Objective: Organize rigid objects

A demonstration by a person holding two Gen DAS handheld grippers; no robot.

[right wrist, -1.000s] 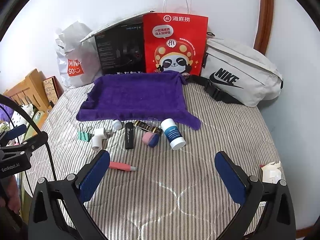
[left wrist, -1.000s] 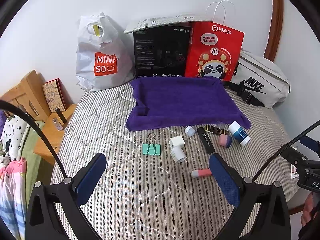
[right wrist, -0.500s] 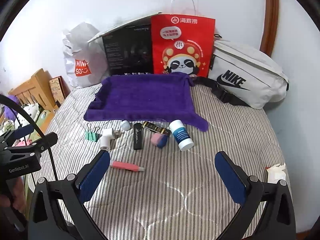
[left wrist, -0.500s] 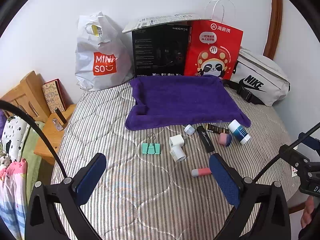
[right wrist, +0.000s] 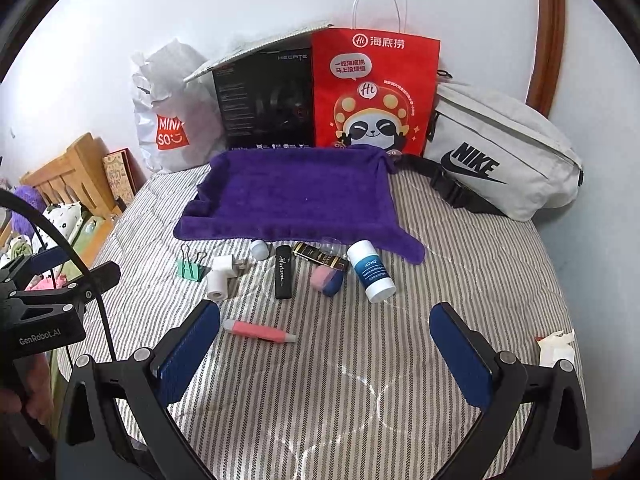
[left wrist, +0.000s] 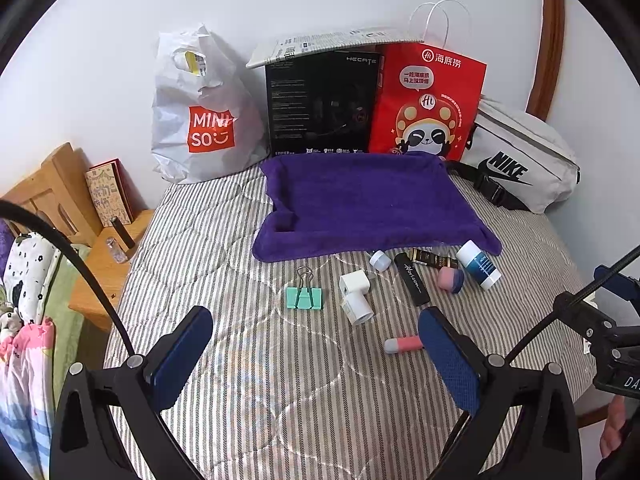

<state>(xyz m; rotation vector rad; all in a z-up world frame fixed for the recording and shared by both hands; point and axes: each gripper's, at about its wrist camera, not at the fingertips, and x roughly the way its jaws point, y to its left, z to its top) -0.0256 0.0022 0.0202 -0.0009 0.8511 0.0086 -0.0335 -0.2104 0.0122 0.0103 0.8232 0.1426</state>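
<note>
— Striped bedding (left wrist: 248, 380) is filling the lower frame; what is lying on it?

— Mid-frame, a purple towel (left wrist: 368, 204) is spreading out, with a green binder clip (left wrist: 303, 298), white adapter (left wrist: 354, 294) and pink tube (right wrist: 258, 331) sitting just below it.

— And the grippers?

— Left gripper (left wrist: 316, 354) and right gripper (right wrist: 326, 350) are both hovering spread wide, holding nothing.

Bed cover (right wrist: 360, 380): grey-and-white stripes in a herringbone weave. Towel (right wrist: 296, 200): solid purple. Binder clip (left wrist: 304, 298): mint green. Plug adapter (left wrist: 354, 292): white. Pen (right wrist: 258, 330): pink. Tube (right wrist: 283, 272): black with white script. Bottle (right wrist: 370, 270): white with a blue label. Paper bag (right wrist: 374, 88): red with a panda print. Tong pads (right wrist: 190, 350): dark blue.
</note>
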